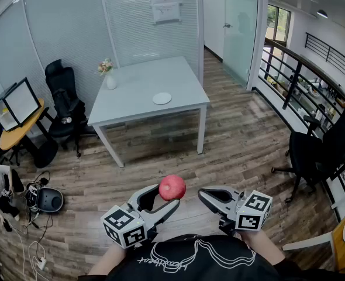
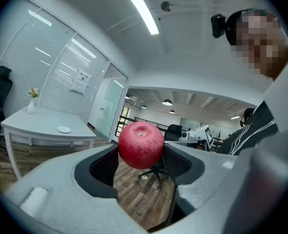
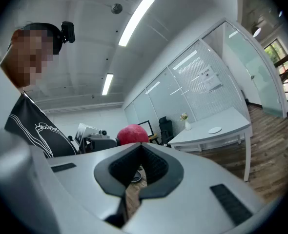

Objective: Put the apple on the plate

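A red apple (image 1: pixel 172 187) sits between the jaws of my left gripper (image 1: pixel 165 199), which is shut on it at chest height over the wooden floor. In the left gripper view the apple (image 2: pixel 140 144) fills the gap between the dark pads of the left gripper (image 2: pixel 140 156). My right gripper (image 1: pixel 205 195) hovers just right of the apple, shut and empty; its own view shows the right gripper (image 3: pixel 140 146) with pads together and the apple (image 3: pixel 133 133) behind them. The white plate (image 1: pixel 162 98) lies on the grey table (image 1: pixel 131 107) a few steps ahead, and the plate (image 2: pixel 63 129) is small in both gripper views.
A white vase with flowers (image 1: pixel 109 78) stands at the table's far left corner. Black office chairs (image 1: pixel 64 107) and a small round desk stand to the left, another chair (image 1: pixel 321 151) and a railing to the right. A person (image 1: pixel 0 189) crouches at left beside gear and cables.
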Motion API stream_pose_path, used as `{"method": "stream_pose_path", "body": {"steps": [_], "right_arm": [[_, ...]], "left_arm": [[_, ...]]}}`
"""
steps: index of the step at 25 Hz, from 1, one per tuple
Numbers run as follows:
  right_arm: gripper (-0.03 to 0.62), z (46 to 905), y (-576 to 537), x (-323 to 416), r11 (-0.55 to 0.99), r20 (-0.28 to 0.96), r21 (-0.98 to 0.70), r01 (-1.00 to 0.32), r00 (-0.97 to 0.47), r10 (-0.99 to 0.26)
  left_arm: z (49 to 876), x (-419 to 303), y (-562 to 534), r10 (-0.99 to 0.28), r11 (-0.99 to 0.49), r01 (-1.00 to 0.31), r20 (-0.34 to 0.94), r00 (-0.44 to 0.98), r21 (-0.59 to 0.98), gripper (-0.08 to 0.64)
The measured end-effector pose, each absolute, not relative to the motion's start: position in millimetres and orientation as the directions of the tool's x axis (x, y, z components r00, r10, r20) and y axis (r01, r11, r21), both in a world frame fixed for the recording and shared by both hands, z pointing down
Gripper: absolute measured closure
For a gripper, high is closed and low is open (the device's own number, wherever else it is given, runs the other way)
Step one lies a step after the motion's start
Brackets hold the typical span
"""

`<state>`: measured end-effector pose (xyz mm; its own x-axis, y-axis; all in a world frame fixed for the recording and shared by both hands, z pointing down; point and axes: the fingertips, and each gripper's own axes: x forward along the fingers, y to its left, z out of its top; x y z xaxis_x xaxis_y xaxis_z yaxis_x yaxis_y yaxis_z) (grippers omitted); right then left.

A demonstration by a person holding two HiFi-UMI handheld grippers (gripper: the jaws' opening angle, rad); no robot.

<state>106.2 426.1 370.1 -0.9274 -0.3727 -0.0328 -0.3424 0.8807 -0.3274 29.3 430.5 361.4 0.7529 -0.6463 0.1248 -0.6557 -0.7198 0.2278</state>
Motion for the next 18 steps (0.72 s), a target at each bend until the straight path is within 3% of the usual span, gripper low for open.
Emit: {"method": "stream_pose_path", "body": {"steps": [18], "right_arm": [[0.583, 407.5, 400.4, 106.9, 0.85, 0.022, -0.394, -0.349, -0.928, -0.371]], "left_arm": [[394.0, 32.8, 400.9, -0.635, -0.691, -0.653, 0.171, 0.753, 0.31, 0.262]]}}
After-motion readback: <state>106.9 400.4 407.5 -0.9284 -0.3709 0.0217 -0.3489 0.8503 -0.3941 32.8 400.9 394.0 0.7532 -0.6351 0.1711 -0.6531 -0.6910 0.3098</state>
